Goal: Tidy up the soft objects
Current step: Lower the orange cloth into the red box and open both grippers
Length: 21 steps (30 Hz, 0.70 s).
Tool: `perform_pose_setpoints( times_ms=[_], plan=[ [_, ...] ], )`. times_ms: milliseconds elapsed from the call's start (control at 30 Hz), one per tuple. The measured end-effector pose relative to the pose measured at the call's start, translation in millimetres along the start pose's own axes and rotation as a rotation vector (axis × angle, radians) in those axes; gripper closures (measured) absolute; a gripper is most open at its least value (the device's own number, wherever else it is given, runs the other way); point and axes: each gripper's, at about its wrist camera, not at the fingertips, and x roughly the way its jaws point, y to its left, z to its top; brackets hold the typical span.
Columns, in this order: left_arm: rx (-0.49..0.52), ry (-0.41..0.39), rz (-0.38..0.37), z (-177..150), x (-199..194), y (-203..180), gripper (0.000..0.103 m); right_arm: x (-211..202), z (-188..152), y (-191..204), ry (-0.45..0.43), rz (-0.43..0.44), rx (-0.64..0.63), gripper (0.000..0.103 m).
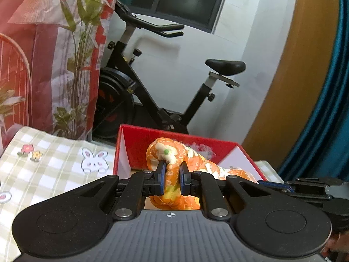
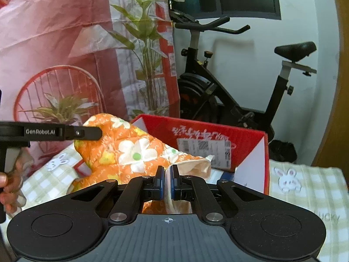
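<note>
An orange quilted cloth with white flowers hangs bunched between both grippers, over the front of an open red cardboard box. My left gripper is shut on a thick fold of it. In the right wrist view the same cloth spreads up to the left, and my right gripper is shut on its pale edge. The left gripper's arm crosses that view at the left, held by a hand. The red box stands just behind the cloth.
A green-checked tablecloth with rabbit prints covers the surface on both sides of the box. A black exercise bike stands behind the table against a white wall. A red printed backdrop with plants hangs at the left.
</note>
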Motion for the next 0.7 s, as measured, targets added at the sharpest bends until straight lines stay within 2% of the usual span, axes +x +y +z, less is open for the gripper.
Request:
perform_pose_setpoints(
  times_ms=[133,233,467,600,700],
  plan=[
    [0.021,-0.019,0.023,14.3,22.3,0.1,0.09,24.3,12.4,-6.7,-0.003,-0.034,-0.022,0.098],
    [0.019,-0.003,0.035,21.2,40.6,1.7,0.09,45.5,16.7,-13.3,0.014,-0.051,-0.007,0.097],
    [0.062,0.101,0.051,18.9,79.9,5.8,0.089,89.6,4.3,-28.2,0.112,-0.081,0.082,0.097],
    [0.093,0.167,0.054,10.2,90.7,8.8,0.089,100.9,-5.4,-34.4,0.167,-0.09,0.136,0.097],
    [0.109,0.206,0.052,6.1,95.5,9.4,0.082,105.3,-9.6,-36.1,0.199,-0.105,0.148,0.093]
  ],
)
